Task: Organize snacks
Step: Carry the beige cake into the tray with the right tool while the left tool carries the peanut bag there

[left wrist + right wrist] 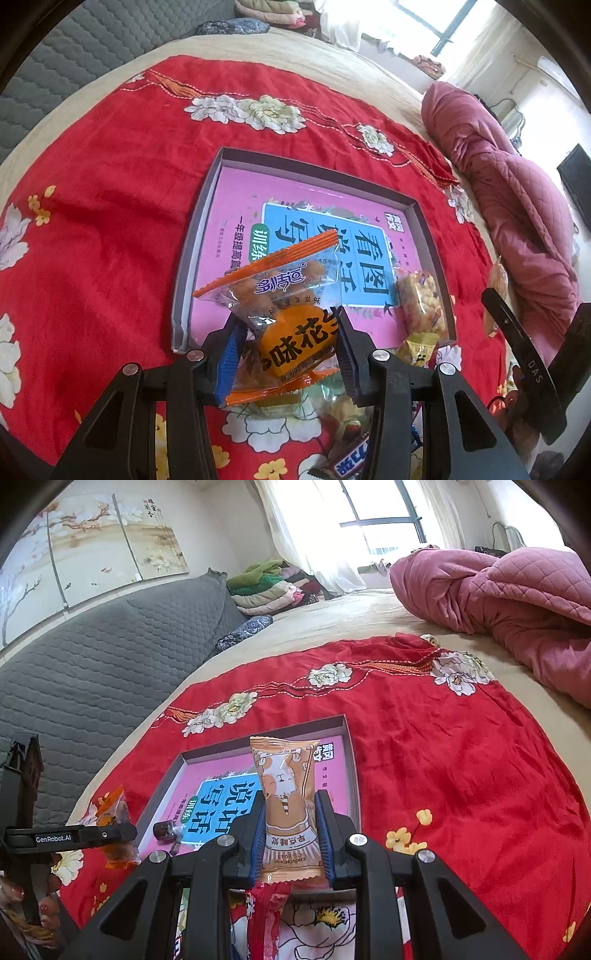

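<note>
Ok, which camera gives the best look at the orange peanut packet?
The left wrist view: the orange peanut packet sits centre frame, clamped in the left gripper, label readable. The right wrist view shows it only small at the left edge, partly hidden behind that gripper.

so the box lid (413, 206) sits in the middle of the cloth (110, 221), which is spread on the bed (332, 624). a booklet (236, 206) lies flat in the lid, with a puffed snack bar (421, 299) in its near right corner. my left claw (284, 343) has the peanut packet (280, 295) over the lid's near edge, my right claw (291, 834) its pastry packet (286, 794) there too. loose snacks (343, 424) are piled on the cloth's near edge, quilt (509, 590) off to the right.
</note>
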Available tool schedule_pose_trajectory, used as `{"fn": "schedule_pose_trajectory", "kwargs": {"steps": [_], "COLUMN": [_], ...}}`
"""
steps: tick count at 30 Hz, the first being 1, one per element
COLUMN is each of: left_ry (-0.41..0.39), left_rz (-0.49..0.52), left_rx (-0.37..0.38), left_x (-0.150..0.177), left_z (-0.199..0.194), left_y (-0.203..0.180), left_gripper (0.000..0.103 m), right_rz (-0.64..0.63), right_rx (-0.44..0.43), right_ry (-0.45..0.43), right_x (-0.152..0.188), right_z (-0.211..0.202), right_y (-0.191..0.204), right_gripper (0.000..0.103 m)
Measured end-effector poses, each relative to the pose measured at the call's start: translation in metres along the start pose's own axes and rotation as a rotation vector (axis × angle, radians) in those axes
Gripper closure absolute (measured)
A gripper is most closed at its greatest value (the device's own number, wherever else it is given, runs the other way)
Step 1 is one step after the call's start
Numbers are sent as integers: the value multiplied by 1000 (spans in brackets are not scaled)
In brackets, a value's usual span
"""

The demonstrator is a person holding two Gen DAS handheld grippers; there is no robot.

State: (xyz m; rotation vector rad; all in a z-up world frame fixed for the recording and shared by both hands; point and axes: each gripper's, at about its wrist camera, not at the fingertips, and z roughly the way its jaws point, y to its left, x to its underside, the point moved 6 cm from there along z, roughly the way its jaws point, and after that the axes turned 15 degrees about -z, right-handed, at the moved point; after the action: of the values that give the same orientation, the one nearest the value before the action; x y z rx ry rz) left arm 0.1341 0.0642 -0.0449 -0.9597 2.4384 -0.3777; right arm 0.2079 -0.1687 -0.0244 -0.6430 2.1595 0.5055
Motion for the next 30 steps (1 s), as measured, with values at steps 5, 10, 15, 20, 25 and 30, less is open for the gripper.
{"fn": "schedule_pose_trajectory", "kwargs": {"steps": [5,10,15,20,25,30], "left_ry": [-2,1,14,22,35,41], "left_rz": [-3,-1,3,9,12,8], "left_rx": [-2,-6,-14,-18,-28,-34], "left_x": [-3,-5,-5,-4,-4,-4], "left_z": [4,9,19,27,34,40], "left_y": [-1,-4,-6,-8,-6,-5], "left_gripper": [55,55,55,55,55,55], "right_rz": [-2,-3,4,60,111,127], "right_rx": [-3,-6,3,0,-14,-17], "right_ry": [7,7,32,90,134,160], "right_x": [-1,-3,-1,10,20,27], "right_z": [6,11,22,37,48,54], "right_y": [-1,-1,-4,-13,-20,-22], "right_gripper": [78,78,78,78,78,78]}}
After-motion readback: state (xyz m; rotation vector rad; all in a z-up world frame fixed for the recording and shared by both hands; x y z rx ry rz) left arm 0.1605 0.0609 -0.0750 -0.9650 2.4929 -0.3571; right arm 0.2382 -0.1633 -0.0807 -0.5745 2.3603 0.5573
